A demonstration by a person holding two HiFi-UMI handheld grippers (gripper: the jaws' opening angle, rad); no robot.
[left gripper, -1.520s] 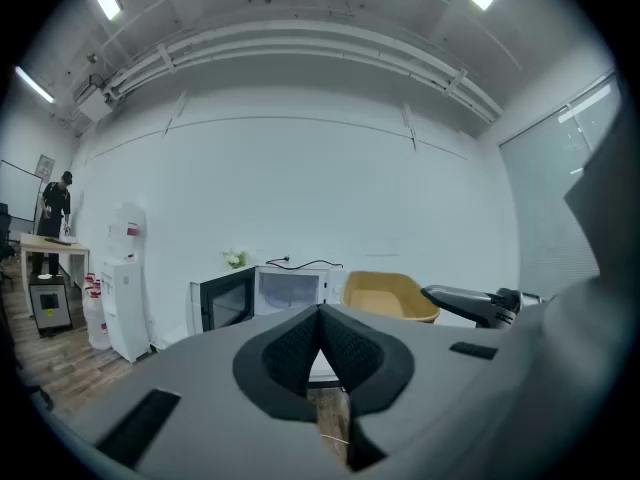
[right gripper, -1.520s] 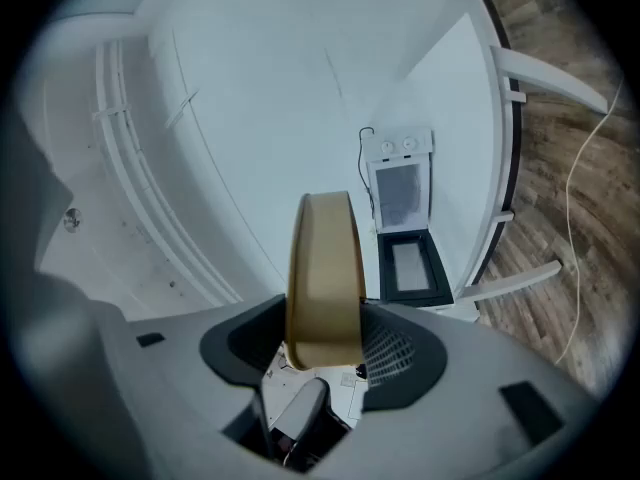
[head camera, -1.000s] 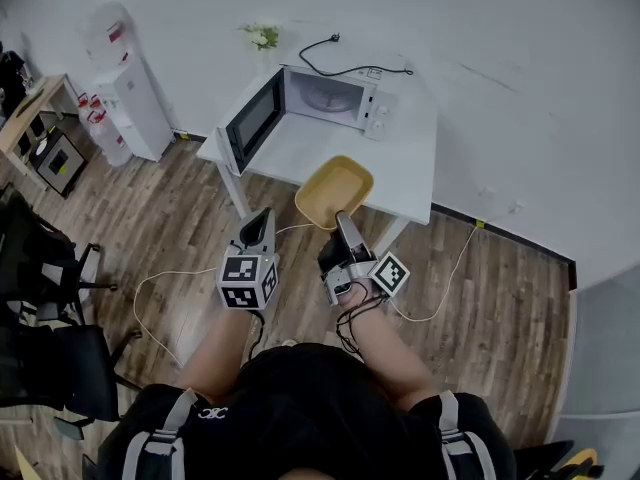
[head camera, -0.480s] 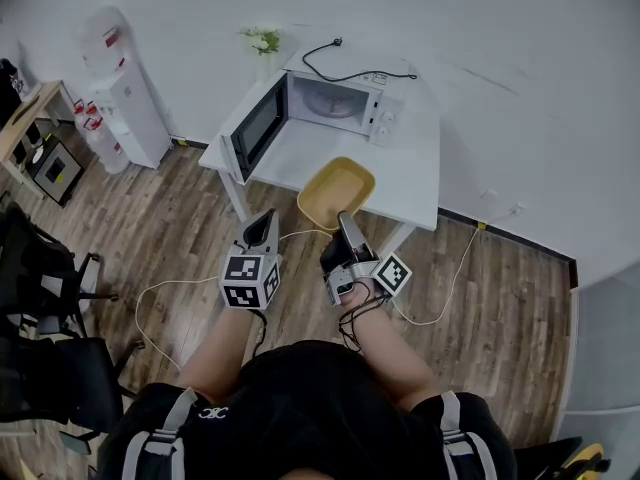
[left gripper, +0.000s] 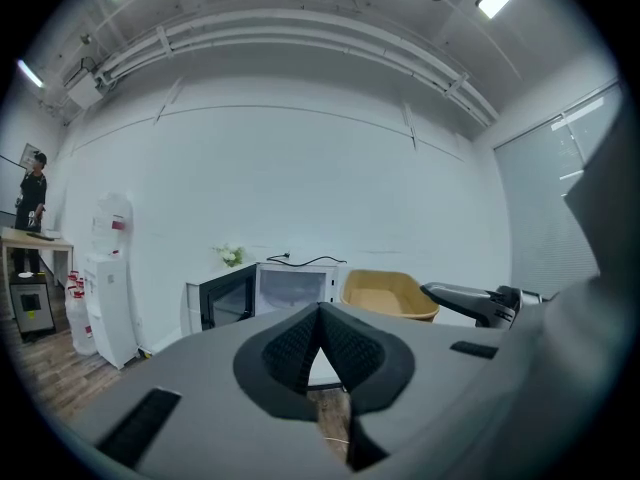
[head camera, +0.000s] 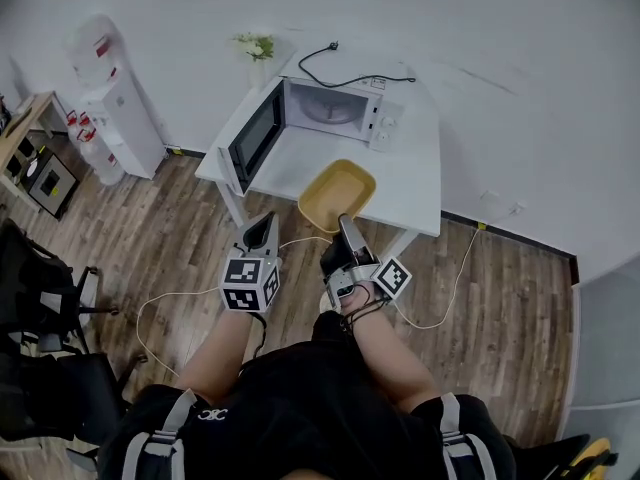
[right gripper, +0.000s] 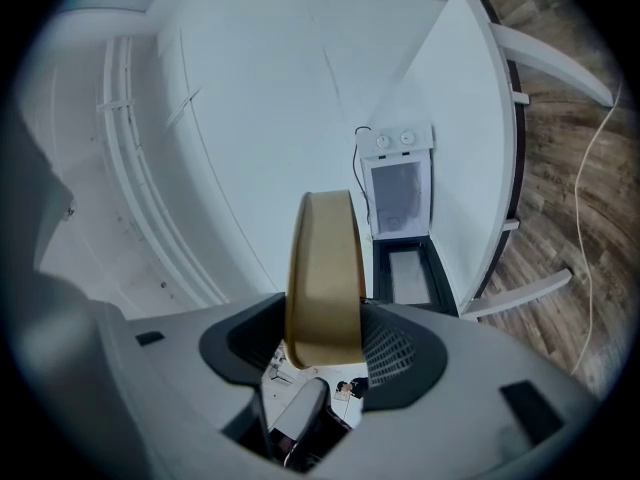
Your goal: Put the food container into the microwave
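Note:
My right gripper is shut on the near rim of a yellow food container, held in the air above the front edge of the white table. In the right gripper view the container shows edge-on between the pads. The white microwave stands at the back of the table, its door swung open to the left and its cavity empty. My left gripper is shut with nothing in it, hanging left of the container over the floor; its pads meet.
A black cable lies on top of the microwave. A small flower pot stands at the table's back left corner. A water dispenser is against the wall to the left. A cord trails on the wooden floor.
The table and microwave have shifted slightly in the head view as the person moved. Both grippers keep their pose, the right one still holding the container.

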